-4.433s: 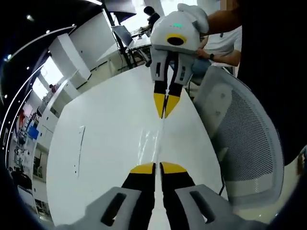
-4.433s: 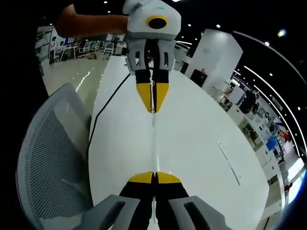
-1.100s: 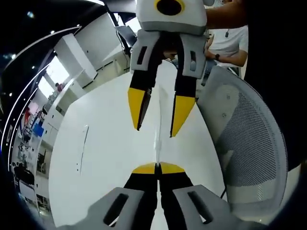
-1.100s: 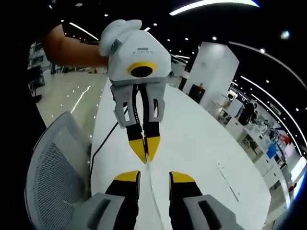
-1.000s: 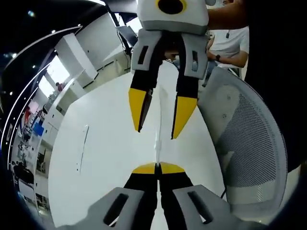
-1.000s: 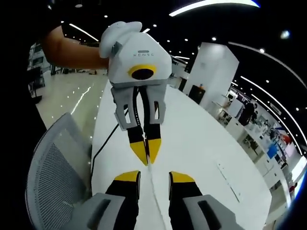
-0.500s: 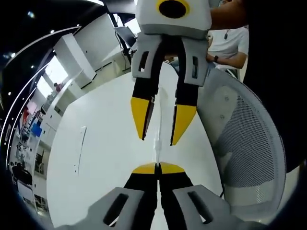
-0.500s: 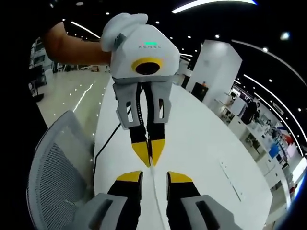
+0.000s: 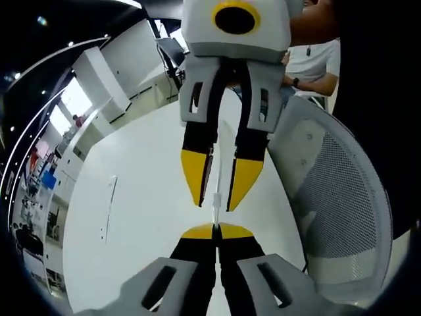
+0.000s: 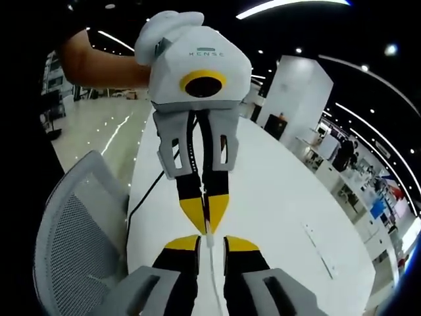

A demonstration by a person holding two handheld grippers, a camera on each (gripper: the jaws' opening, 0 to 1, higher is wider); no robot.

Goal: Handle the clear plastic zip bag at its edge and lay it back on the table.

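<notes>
**Right claw narrowing on the bag edge your left claw already pinches**

Your left claw (image 9: 216, 231) is clamped tight on the clear plastic zip bag (image 9: 216, 201), with the thin strip of the bag's edge rising straight out from between its yellow tips. Your right claw (image 10: 210, 243) sits nose to nose with it, and its jaws stand only narrowly apart, with the bag's edge (image 10: 210, 238) running between them. That gap has shrunk: a second ago the right jaws stood clearly wider, and several seconds back both claws held the bag stretched between them, far apart. So you have let go with the right, brought the two claws close together, and are now closing again on a new spot just beyond the left claw's tips.

From the left gripper view, the right claw (image 9: 216, 197) hangs just ahead, its yellow tips either side of the strip. Whether they already touch the plastic is hard to tell; a sliver of gap seems to remain.

The bag is held in the air above the white tabletop (image 9: 145, 197), which lies below both claws, with a mesh chair (image 9: 335, 197) off to the side. For the task, the regrip looks nearly complete; laying the bag back down is not yet begun.
</notes>
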